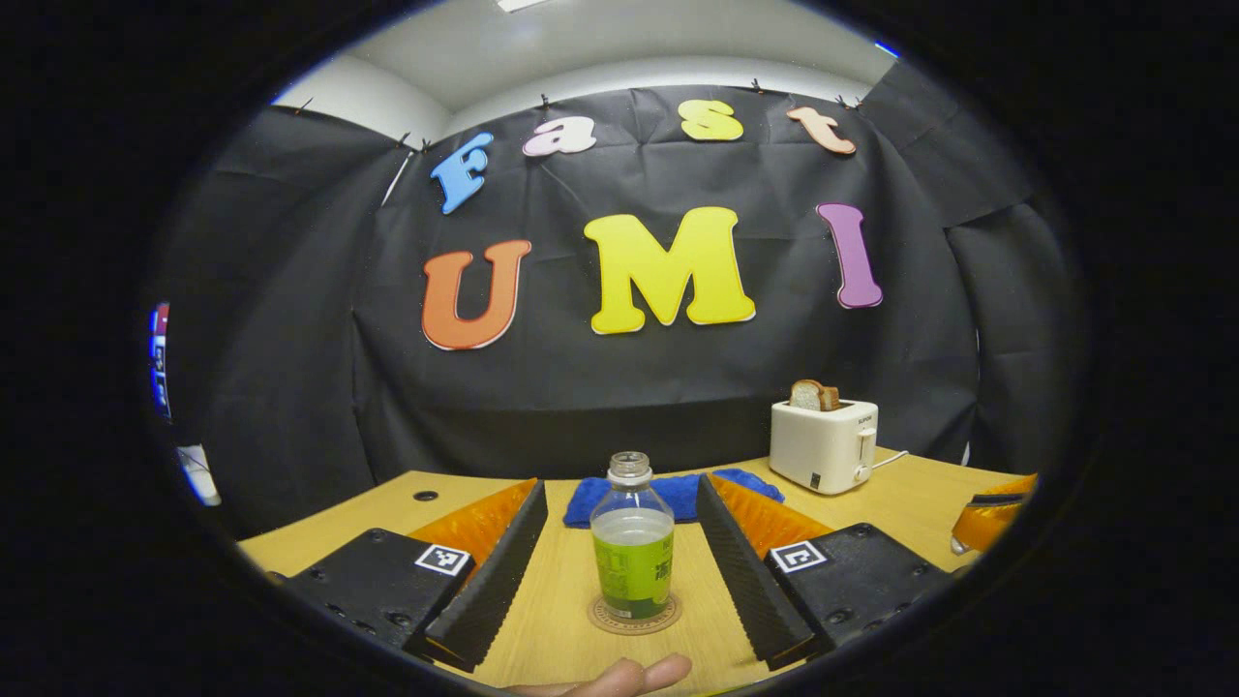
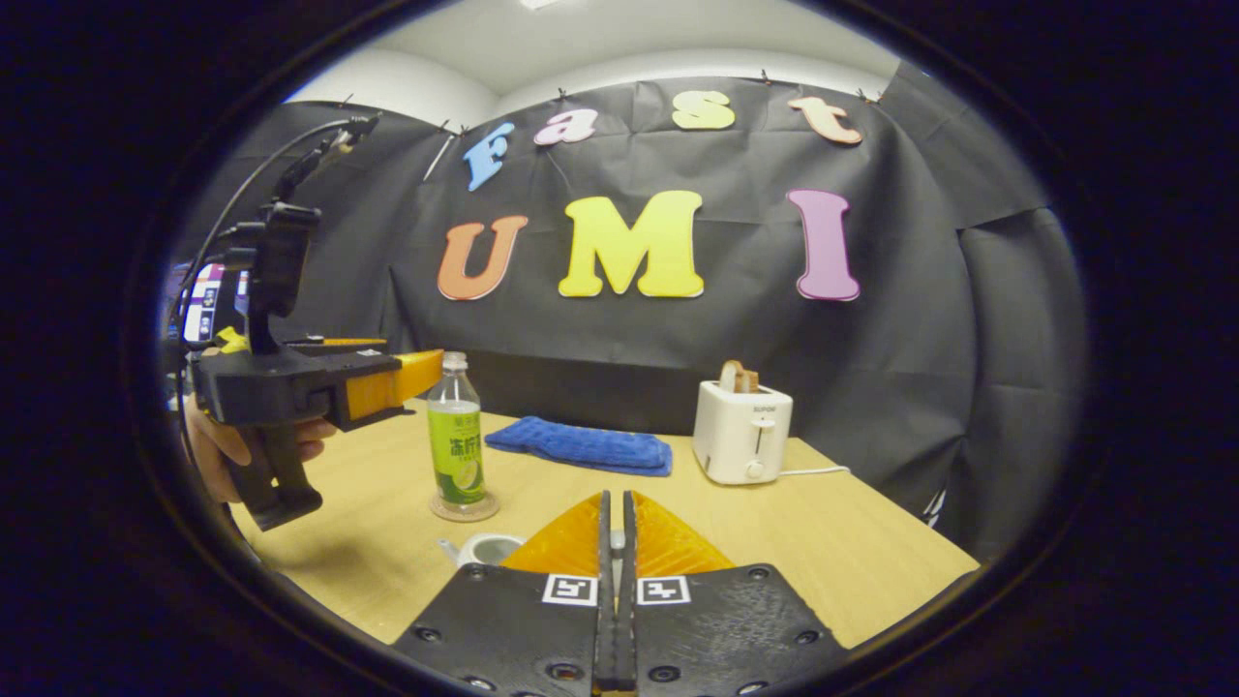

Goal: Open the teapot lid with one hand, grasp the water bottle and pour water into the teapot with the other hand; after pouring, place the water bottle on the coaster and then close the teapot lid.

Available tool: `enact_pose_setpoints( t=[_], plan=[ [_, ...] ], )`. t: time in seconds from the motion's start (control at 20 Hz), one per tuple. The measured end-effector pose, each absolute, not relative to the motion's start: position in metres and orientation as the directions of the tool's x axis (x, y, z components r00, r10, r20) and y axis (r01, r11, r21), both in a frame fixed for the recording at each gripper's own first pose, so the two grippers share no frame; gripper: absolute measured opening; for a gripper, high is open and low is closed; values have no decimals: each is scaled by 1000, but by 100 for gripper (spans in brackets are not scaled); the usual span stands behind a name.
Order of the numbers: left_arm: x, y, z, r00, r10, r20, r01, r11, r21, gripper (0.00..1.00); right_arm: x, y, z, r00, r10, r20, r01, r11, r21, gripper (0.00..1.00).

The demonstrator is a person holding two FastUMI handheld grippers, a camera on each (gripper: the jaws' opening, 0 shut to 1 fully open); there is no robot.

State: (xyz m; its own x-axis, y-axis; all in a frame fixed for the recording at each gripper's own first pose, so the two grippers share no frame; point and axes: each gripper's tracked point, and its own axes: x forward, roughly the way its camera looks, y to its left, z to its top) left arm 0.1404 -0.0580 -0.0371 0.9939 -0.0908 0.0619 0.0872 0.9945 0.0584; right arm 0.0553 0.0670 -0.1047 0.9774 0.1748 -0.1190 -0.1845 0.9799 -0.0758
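A clear water bottle with a green label and no cap stands upright on a round coaster on the wooden table. My left gripper is open, its fingers on either side of the bottle and apart from it. In the right gripper view the bottle stands on the coaster, with the left gripper beside its neck. My right gripper is shut above a white teapot whose top looks open. In the left gripper view a small pale piece, seemingly the lid, shows under the right gripper.
A white toaster holding bread stands at the back right, its cord trailing right. A folded blue cloth lies behind the bottle. A hand holds the left gripper's handle. A fingertip shows at the near table edge.
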Motion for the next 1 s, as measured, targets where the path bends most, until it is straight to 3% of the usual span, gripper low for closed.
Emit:
enact_pose_setpoints(
  t=[0.2, 0.5, 0.6, 0.75, 1.0],
  plan=[
    [96, -44, -46, 997, -54, 49, 49, 994, 95, 96, 48, 82, -94, 973, 215, -87, -223, 970, -99, 0],
    [49, -36, -76, 996, -37, -75, 47, 989, 138, 97, 44, 113, -81, 953, 294, -71, -298, 954, -42, 0],
    [35, -44, -74, 991, -93, -98, 104, 988, 117, 97, 44, 130, -82, 933, 350, -78, -352, 936, -2, 0],
    [26, -32, -49, 995, -88, -44, 93, 989, 118, 99, 51, 145, -83, 913, 402, -71, -397, 915, 75, 0],
    [20, -1, -28, 997, -75, 2, 75, 994, 85, 98, 68, 144, -98, 929, 362, -75, -353, 929, 107, 0]
  ],
)
